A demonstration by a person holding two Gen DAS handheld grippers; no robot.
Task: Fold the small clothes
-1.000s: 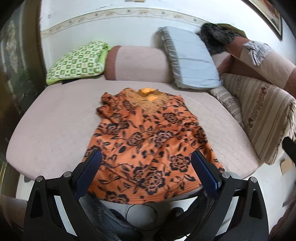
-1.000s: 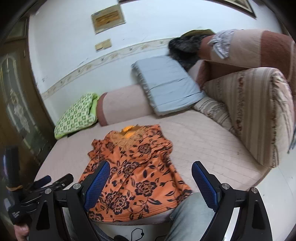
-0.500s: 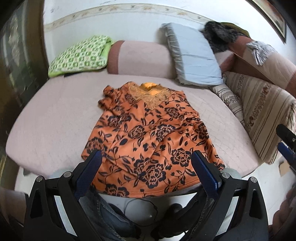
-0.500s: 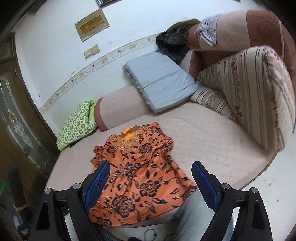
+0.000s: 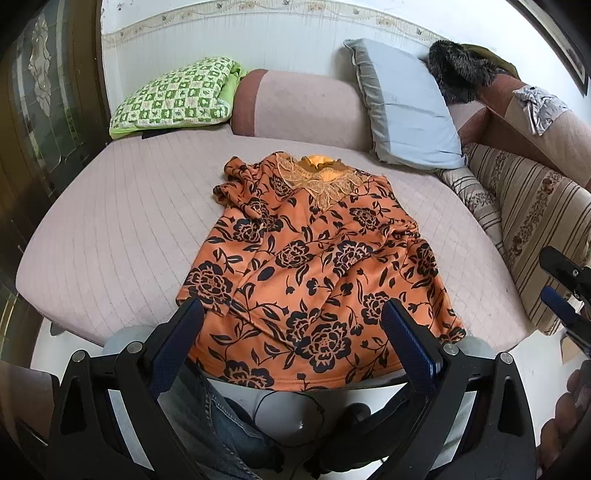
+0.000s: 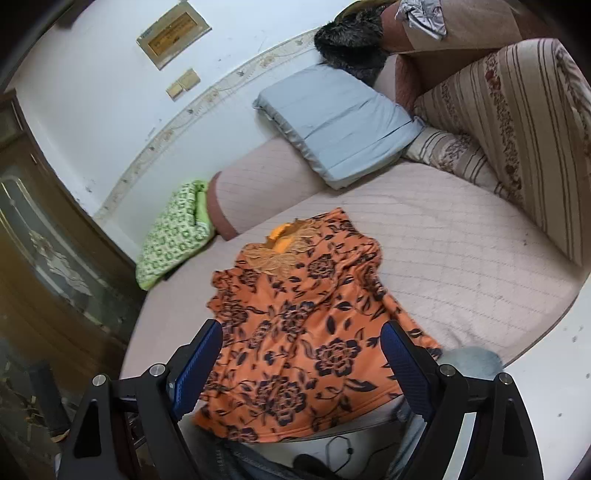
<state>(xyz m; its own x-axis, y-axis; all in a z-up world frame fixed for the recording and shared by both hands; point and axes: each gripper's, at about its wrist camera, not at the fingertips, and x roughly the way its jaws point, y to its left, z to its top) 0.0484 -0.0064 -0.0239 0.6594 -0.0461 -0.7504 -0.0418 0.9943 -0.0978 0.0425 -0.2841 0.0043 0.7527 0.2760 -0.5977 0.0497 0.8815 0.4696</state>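
1. Left gripper (image 5: 290, 325) hangs above the near hem, its 2 jaws spread wide, holding nothing; right gripper (image 6: 301, 345) likewise, wide apart and empty.
2. Orange floral top (image 5: 314, 266) lies flat on the pink mattress (image 5: 122, 229), hem over the near edge.
3. Behind: green checked pillow (image 5: 177, 98); grey pillow (image 5: 402, 107).

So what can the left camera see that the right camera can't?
Only the left wrist view shows the other hand-held gripper poking in at the right edge. Only the right wrist view shows the framed plaque on the wall. Both show the orange flowered top lying flat on the pink daybed, the grey pillow and the green checked cushion.
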